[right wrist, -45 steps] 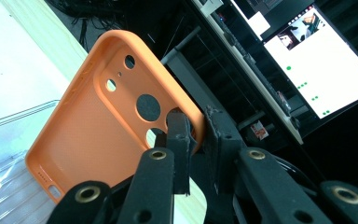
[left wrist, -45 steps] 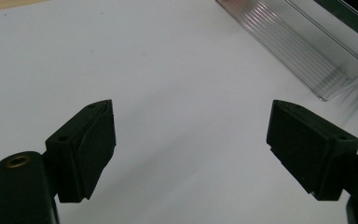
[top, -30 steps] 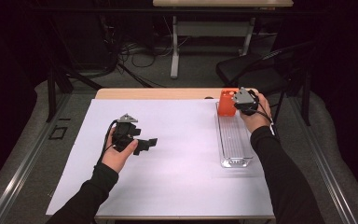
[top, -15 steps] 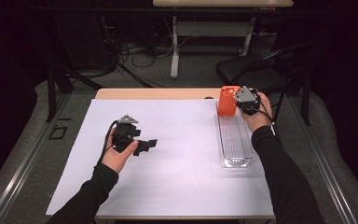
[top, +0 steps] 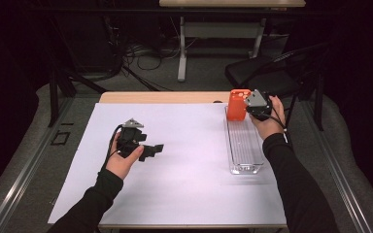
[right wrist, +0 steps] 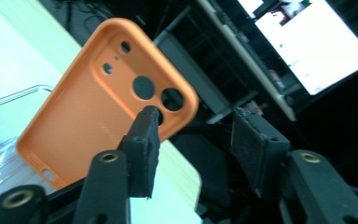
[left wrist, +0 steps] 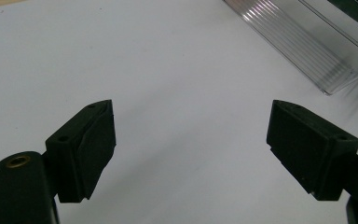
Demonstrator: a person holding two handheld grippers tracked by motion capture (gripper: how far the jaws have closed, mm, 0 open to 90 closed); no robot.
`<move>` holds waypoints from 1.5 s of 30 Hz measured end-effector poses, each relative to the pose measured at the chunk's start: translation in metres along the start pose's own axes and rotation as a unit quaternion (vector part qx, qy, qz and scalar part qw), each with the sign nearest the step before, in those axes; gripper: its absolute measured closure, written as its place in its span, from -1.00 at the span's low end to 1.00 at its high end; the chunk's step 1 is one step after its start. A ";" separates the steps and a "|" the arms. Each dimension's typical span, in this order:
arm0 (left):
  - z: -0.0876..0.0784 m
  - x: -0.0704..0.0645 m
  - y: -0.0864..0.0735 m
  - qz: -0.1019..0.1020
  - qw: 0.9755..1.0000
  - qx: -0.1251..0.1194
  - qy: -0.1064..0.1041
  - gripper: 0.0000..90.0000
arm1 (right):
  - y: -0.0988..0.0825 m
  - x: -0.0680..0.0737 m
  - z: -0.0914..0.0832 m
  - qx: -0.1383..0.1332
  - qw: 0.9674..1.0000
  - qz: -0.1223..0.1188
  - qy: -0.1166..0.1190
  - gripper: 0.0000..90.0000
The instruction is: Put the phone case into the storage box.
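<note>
High view: the case (top: 235,104) leans in the tray's (top: 245,167) far end, freed as the right gripper (top: 252,104) has just been opening, jaws parted; the left gripper (top: 151,149) idles spread.

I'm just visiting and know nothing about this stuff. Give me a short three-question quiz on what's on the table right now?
1. What colour is the phone case at the far end of the clear tray?
2. True or false: the left hand-held gripper holds the phone case.
3. The right hand-held gripper has its jaws: A) clamped on the case, B) apart, just been opening, nothing between them, C) shut on the tray.

Key: 1. orange; 2. false, its jaws are open over bare white paper; 3. B.
</note>
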State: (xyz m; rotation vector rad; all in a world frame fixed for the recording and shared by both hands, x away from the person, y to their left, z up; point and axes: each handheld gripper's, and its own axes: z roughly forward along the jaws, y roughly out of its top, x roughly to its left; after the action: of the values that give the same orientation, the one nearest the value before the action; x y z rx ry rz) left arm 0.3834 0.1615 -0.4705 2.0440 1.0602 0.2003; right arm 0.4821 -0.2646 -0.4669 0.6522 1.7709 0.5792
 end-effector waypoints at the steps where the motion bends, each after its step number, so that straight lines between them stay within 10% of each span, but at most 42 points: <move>1: 0.000 0.000 0.000 0.000 1.000 0.000 -0.001 -0.65 | 0.001 -0.001 -0.004 -0.003 1.000 0.006 -0.002 0.11; 12: -0.003 0.001 0.002 0.015 1.000 -0.008 -0.001 -0.65 | 0.014 -0.006 -0.045 0.012 0.994 0.105 0.023 -0.51; 22: -0.004 -0.001 0.006 0.025 0.999 -0.020 -0.008 -0.66 | 0.028 0.006 -0.074 -0.007 0.980 0.164 0.110 -1.00; 45: -0.010 -0.009 -0.002 0.066 0.997 -0.033 -0.028 -0.66 | 0.030 0.061 -0.128 -0.021 0.947 0.219 0.235 -1.00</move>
State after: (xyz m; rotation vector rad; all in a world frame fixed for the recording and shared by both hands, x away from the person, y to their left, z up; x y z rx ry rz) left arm 0.3712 0.1612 -0.4632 2.0494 0.8754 0.2411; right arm 0.3485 -0.2095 -0.4543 0.9456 2.0513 1.1514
